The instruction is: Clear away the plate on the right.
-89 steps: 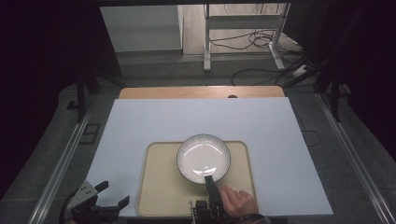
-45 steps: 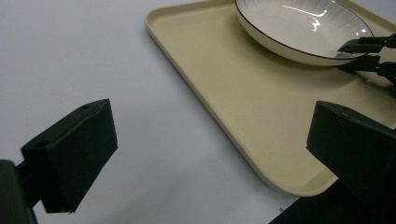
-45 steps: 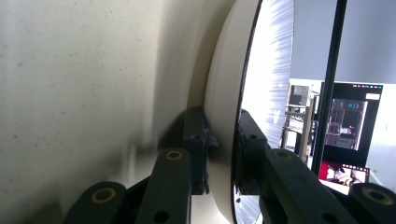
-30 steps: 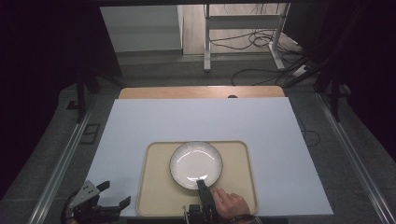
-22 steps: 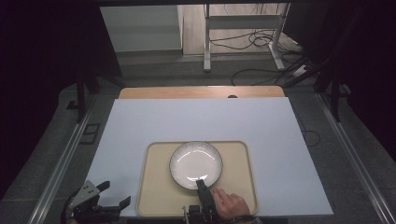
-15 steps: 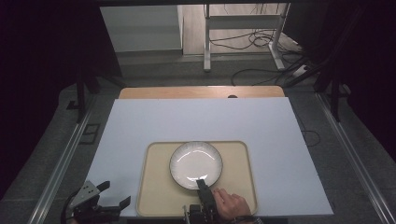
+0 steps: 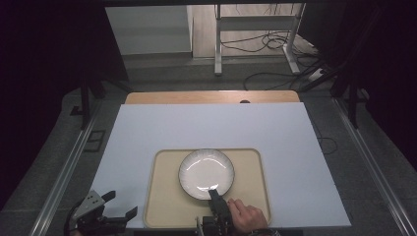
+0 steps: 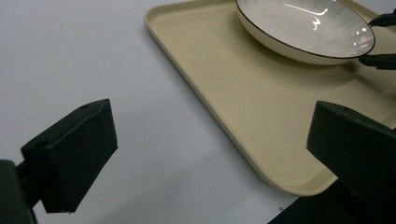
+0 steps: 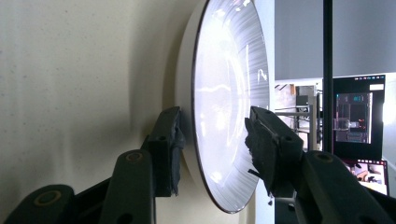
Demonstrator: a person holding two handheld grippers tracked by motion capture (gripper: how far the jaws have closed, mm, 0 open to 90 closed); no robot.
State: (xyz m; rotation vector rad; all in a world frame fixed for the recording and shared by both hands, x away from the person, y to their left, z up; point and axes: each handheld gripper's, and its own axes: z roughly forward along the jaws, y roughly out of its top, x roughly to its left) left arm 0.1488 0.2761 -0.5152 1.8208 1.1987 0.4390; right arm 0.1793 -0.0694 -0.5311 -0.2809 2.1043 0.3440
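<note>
A white plate (image 7: 206, 172) with a dark rim and fine ribbing lies on a beige tray (image 7: 167, 196) near the table's front edge. My right gripper (image 7: 214, 194), held by a hand (image 7: 246, 216), stands astride the plate's near rim. In the right gripper view one jaw sits under the plate (image 9: 229, 93) and the other stands just off its inner face; the right gripper (image 9: 212, 126) has just been opening and is open with the rim between its jaws. My left gripper (image 7: 121, 203) rests open and holds nothing, left of the tray (image 8: 233, 93).
The tray lies on a white board (image 7: 211, 128) that covers most of the wooden table. Metal rails run along both sides. Cables and a table frame (image 7: 255, 34) lie on the floor beyond the far edge.
Since three seconds ago the plate and the right gripper have shifted a little left and nearer on the tray. Over the last second the plate has stayed put. The left gripper has not moved.
</note>
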